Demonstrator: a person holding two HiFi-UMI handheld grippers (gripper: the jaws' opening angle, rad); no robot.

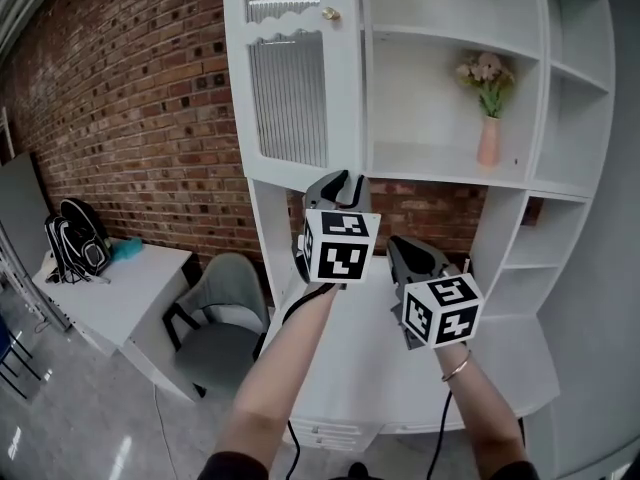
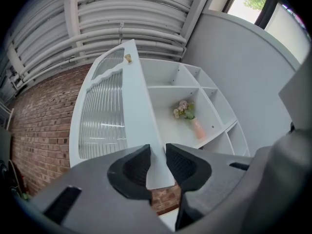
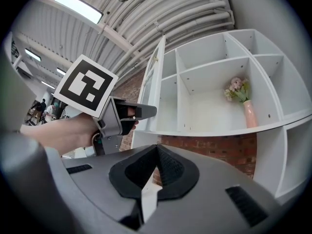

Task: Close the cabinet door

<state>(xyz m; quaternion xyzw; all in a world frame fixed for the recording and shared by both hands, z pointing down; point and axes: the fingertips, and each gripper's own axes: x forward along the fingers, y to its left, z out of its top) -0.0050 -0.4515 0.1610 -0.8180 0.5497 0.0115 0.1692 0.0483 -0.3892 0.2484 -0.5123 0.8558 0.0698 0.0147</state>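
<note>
The white cabinet door (image 1: 290,88) with ribbed glass and a small brass knob (image 1: 330,13) stands swung open to the left of the shelves. In the left gripper view the door (image 2: 105,116) fills the middle, its edge lined up with the gap between the jaws. My left gripper (image 1: 340,180) (image 2: 157,150) is open just below the door's lower corner; whether it touches the door I cannot tell. My right gripper (image 1: 395,243) (image 3: 157,149) is shut and empty, lower and to the right. The right gripper view shows the left gripper (image 3: 146,111) beside the door (image 3: 155,82).
A pink vase of flowers (image 1: 488,140) (image 2: 197,129) (image 3: 249,113) stands on the open shelf to the right. Under the cabinet runs a white counter (image 1: 520,358). At left are a grey chair (image 1: 215,308), a white desk (image 1: 120,298) with a backpack (image 1: 75,238), and a brick wall.
</note>
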